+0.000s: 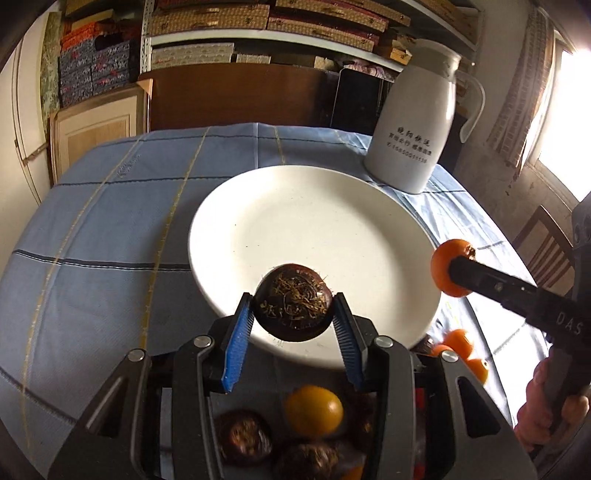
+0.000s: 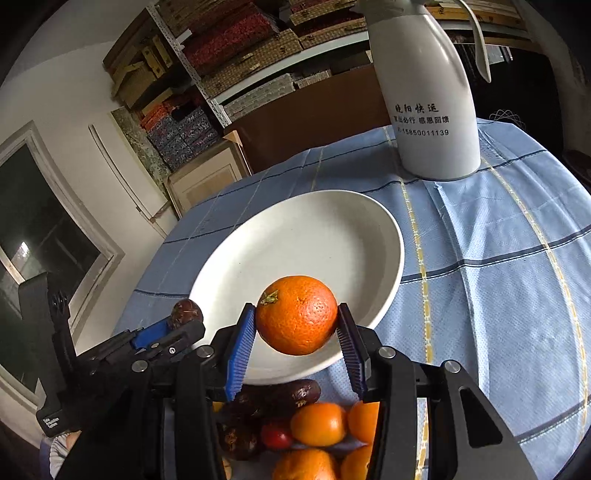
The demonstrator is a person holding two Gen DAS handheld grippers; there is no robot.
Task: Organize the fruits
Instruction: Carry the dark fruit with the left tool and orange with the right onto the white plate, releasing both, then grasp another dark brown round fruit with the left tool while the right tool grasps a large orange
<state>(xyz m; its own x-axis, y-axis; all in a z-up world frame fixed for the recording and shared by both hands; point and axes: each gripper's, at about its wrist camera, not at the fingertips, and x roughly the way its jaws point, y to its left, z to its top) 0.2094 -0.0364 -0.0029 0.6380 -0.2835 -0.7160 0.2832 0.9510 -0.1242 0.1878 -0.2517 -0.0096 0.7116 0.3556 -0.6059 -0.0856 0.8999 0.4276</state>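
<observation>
Tablecloth [image 1: 110, 206], blue with dark and yellow check lines, covers the round table that everything stands on. Behind it, shelving [image 1: 229, 22] carries stacks of patterned boxes. A white jug [image 2: 436, 110] with printed characters stands upright on the cloth, at the far right, apart from the plate. The white plate [image 1: 314, 221] lies in the middle of the cloth with nothing resting on its surface.

The left gripper [image 1: 293, 319] hovers above the plate's near rim, its blue-padded fingers [image 1: 238, 332] clamped on a dark brown fruit [image 1: 293, 304] with dry strands on top. The right gripper [image 2: 297, 325] hangs over the same rim from the other side, its pads [image 2: 240, 347] pressed on both flanks of an orange [image 2: 297, 314], stem scar facing up and left. Both fruits are held clear of the plate.

On the cloth just before the plate's near edge lies a pile of fruit [image 2: 317, 424]: several oranges, dark brown ones and a small red one, touching one another.
</observation>
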